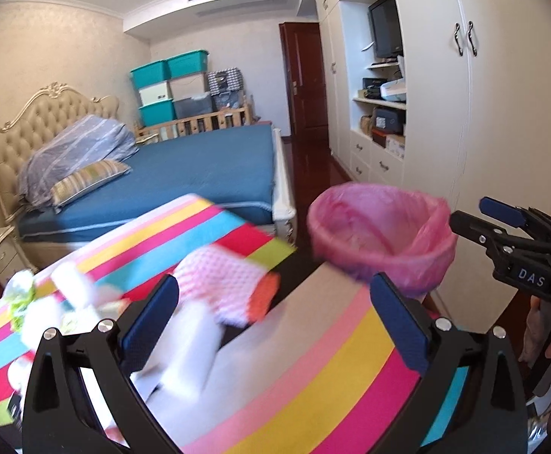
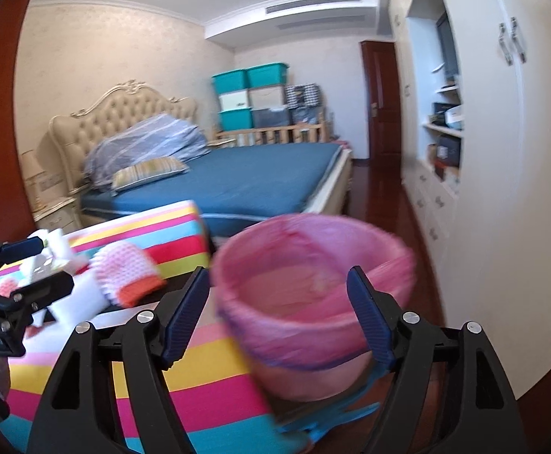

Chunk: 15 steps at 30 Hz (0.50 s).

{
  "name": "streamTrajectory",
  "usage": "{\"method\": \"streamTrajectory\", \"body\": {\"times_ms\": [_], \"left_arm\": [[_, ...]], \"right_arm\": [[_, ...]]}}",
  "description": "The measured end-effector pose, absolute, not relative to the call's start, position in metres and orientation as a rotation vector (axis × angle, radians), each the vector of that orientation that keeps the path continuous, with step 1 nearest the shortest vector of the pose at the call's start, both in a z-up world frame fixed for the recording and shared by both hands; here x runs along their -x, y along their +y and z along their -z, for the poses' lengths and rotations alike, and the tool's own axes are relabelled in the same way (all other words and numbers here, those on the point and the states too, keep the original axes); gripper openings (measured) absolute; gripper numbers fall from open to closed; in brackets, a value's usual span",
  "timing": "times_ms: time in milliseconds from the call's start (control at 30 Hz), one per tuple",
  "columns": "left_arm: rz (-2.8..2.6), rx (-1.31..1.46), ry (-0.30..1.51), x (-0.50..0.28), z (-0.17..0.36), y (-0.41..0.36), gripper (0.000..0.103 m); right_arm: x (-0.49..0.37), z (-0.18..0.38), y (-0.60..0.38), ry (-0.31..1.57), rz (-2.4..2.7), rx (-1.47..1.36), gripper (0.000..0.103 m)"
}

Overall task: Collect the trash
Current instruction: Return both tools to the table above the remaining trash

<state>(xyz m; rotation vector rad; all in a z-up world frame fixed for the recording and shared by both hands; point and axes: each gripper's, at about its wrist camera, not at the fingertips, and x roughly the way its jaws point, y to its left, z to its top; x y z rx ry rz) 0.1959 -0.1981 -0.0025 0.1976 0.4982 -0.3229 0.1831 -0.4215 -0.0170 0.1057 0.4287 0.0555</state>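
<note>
Over a table draped in a cloth of bright pink, yellow, blue, red and green stripes [image 1: 313,370], the left gripper [image 1: 275,325] has its blue-padded fingers spread wide with nothing pinched between them; through the gap show the striped cloth and a blurred white piece of paper or packaging [image 1: 188,363]. Just ahead of its left finger lies a pink-and-white knitted mitt with an orange cuff [image 1: 226,287], and farther left a blurred scatter of white and green scraps [image 1: 41,302] sits on the cloth. Beside the table's right end stands a round bin lined with a thin pink plastic bag [image 2: 313,287], its mouth open and the liner folded over the rim. In the right wrist view the right gripper [image 2: 279,317] is also spread, its fingers framing the near side of the bin without visibly pressing on it. Behind all this are a bed with a blue sheet [image 1: 207,170] and white built-in cupboards [image 1: 445,113].
</note>
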Motion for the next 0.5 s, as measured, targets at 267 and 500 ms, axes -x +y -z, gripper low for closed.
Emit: {"method": "streamTrajectory", "body": {"times_ms": [267, 500], "left_arm": [[0.206, -0.181, 0.500, -0.150, 0.011, -0.116, 0.098], [0.072, -0.123, 0.516, -0.117, 0.017, -0.038, 0.098]], "right_arm": [[-0.182, 0.028, -0.342, 0.497, -0.183, -0.088, 0.073], [-0.175, 0.027, -0.284, 0.516, -0.265, -0.029, 0.073]]}}
